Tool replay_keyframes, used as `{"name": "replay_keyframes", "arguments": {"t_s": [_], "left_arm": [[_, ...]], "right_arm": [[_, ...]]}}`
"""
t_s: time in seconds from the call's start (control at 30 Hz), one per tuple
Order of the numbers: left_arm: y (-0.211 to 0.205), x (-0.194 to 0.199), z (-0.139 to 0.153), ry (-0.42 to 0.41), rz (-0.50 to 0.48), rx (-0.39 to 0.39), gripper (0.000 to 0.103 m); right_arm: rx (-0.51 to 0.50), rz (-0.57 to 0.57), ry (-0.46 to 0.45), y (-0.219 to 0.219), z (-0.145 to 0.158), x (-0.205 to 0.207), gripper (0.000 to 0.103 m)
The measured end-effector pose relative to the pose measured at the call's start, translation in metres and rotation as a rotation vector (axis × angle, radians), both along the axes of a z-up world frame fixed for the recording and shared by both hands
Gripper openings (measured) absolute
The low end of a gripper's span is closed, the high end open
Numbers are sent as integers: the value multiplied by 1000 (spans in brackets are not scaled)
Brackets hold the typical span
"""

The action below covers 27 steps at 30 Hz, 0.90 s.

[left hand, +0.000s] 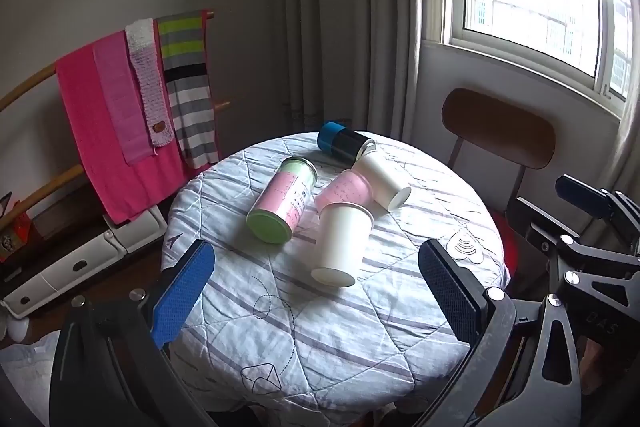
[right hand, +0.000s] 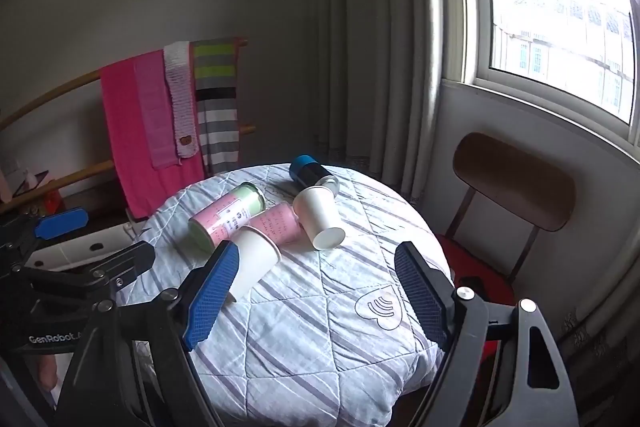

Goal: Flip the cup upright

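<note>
Several cups lie on their sides on a round quilted table [left hand: 320, 339]. A white paper cup [left hand: 342, 241] lies nearest, base toward me; in the right wrist view [right hand: 256, 259] my left finger partly hides it. A second white cup [left hand: 382, 183] [right hand: 320, 217] lies behind, next to a pink cup [left hand: 346, 189] [right hand: 280, 223]. A pink-and-green cup [left hand: 280, 205] [right hand: 224, 215] lies left, and a blue-and-black cup [left hand: 344, 141] [right hand: 312, 169] at the back. My left gripper [left hand: 316, 295] is open and empty above the table's front. My right gripper [right hand: 316, 291] is open and empty, right of the left one.
A wooden chair [left hand: 498, 131] [right hand: 516, 179] with a red seat stands right of the table, under the window. A rack of pink and striped towels [left hand: 132, 107] [right hand: 168, 119] stands at the left rear. A white box [left hand: 80, 263] sits low on the left.
</note>
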<state>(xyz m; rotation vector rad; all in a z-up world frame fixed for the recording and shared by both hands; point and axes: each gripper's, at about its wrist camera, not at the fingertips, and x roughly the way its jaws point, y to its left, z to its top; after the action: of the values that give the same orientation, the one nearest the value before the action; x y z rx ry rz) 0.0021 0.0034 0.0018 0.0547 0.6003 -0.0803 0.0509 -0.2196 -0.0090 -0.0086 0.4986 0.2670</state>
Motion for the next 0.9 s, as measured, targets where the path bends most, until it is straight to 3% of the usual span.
{"name": "replay_keyframes", "arguments": {"t_s": [0.3,0.9], "left_arm": [[4,1,4,-16,-51,14,103],[26,8,1,-2,-31,-6,103]], "right_arm": [[53,-89,5,5,0,-2,81],[46,-86,26,20,-5,2,81]]}}
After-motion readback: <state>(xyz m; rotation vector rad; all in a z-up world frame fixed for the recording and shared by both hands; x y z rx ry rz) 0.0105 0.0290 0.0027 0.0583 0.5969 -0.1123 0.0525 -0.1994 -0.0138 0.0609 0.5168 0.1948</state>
